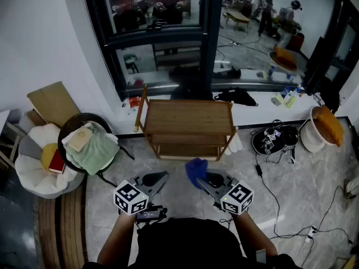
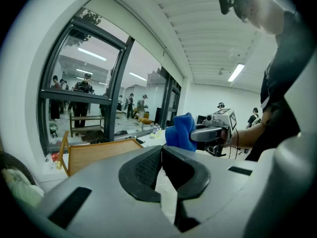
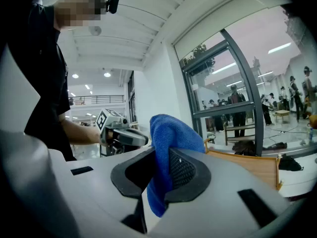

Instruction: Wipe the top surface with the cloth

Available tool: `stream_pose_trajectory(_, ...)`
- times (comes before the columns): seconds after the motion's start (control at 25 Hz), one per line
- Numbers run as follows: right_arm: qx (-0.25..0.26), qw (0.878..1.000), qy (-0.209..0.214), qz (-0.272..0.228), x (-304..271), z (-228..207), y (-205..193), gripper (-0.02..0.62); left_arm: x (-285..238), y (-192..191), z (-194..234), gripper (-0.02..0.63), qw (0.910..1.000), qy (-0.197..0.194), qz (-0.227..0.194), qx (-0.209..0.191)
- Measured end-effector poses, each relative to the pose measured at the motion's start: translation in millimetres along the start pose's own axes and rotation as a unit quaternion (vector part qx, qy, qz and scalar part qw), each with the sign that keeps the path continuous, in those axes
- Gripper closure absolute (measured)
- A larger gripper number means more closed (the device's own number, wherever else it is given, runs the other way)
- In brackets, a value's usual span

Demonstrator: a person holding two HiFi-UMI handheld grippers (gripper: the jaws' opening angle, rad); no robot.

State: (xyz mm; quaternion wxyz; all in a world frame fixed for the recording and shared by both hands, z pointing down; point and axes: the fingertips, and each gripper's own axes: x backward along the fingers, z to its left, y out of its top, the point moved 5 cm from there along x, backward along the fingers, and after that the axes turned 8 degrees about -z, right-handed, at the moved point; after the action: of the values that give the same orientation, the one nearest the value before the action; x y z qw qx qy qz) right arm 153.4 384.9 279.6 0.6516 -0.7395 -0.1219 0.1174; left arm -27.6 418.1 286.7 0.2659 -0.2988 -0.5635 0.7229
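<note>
A blue cloth hangs from my right gripper, which is shut on it; in the right gripper view the cloth is pinched between the jaws and drapes down. The wooden shelf unit's top surface lies ahead of both grippers, bare, under the window. My left gripper is held level with the right one, jaws shut with nothing between them. From the left gripper view I see the cloth and the wooden top to the left.
A round basket with a green towel and a white cushioned seat stand at the left. A dark bag, a white bucket and cables on the floor lie to the right. A glass window wall is behind the shelf.
</note>
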Motion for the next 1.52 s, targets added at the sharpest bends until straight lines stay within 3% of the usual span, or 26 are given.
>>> stream_pose_trajectory(0.32,-0.010,1.000,0.000,-0.001,18.0,-13.9,-9.5,0.537,-17.8,-2.6,-14.8,0.594,0.9999,-0.014,-0.008,0.004)
stream_pose_trajectory(1.28,-0.042,0.999,0.012,-0.025,14.8,-46.8,-28.1,0.537,12.1,-8.3,5.4,0.594,0.9949,0.084,-0.014,0.054)
stream_pose_trajectory(1.52,-0.057,0.998,0.008,-0.027,-12.3,-65.6,-34.6,0.537,14.3,-14.5,32.0,0.594,0.9921,0.093,-0.012,0.084)
